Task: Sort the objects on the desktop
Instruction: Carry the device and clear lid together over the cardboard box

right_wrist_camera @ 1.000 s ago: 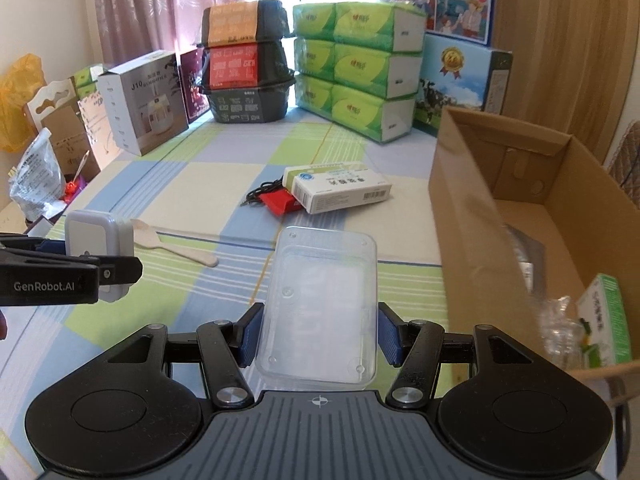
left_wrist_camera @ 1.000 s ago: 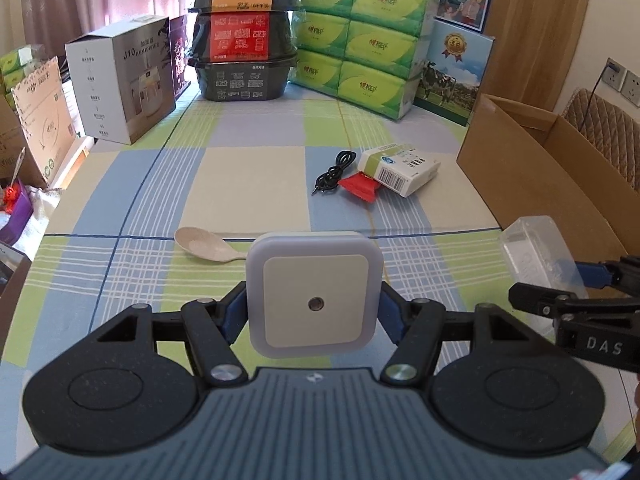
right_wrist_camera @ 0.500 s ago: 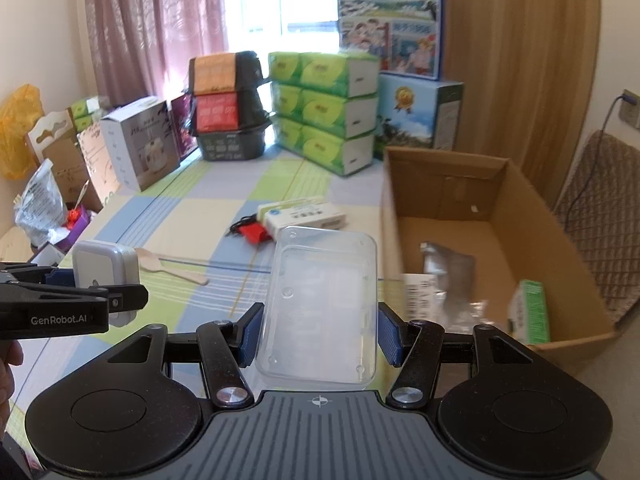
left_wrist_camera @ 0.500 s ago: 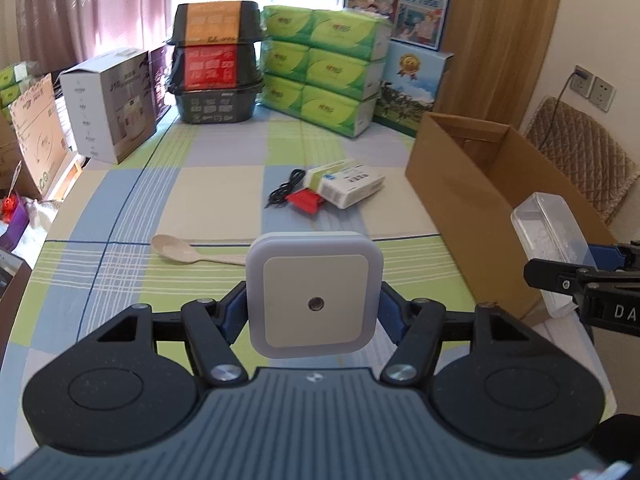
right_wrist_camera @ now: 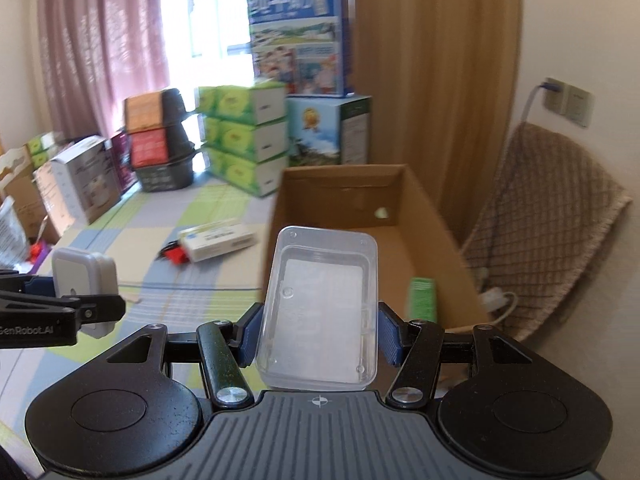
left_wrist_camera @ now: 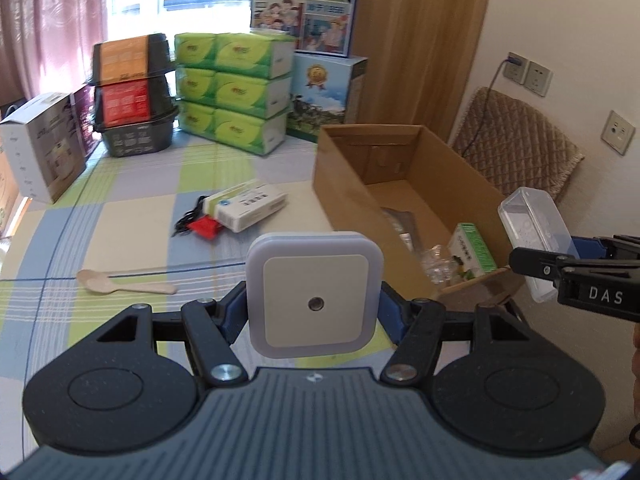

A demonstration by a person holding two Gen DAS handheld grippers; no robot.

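My left gripper (left_wrist_camera: 313, 306) is shut on a white square night light (left_wrist_camera: 312, 294), held above the checked tablecloth just left of the open cardboard box (left_wrist_camera: 360, 200). My right gripper (right_wrist_camera: 318, 330) is shut on a clear plastic container (right_wrist_camera: 320, 308), raised at the near end of the same cardboard box (right_wrist_camera: 352, 196). In the left wrist view that clear container (left_wrist_camera: 534, 236) hangs at the far right beside the box. In the right wrist view the night light (right_wrist_camera: 84, 276) shows at the left. On the cloth lie a wooden spoon (left_wrist_camera: 120, 285), a white medicine box (left_wrist_camera: 246, 204), a red item (left_wrist_camera: 204, 227) and a black cable (left_wrist_camera: 188, 220).
The cardboard box holds a green carton (left_wrist_camera: 472, 248) and crinkled clear packaging (left_wrist_camera: 438, 266). Stacked green tissue packs (left_wrist_camera: 232, 92), black food tubs (left_wrist_camera: 132, 96), a white appliance box (left_wrist_camera: 44, 148) and milk cartons (left_wrist_camera: 320, 80) line the far edge. A cushioned chair (right_wrist_camera: 540, 232) stands right of the box.
Both grippers have risen and swung right toward the cardboard box, each keeping its hold. The box interior has come into view; the right wrist view is blurred by motion.
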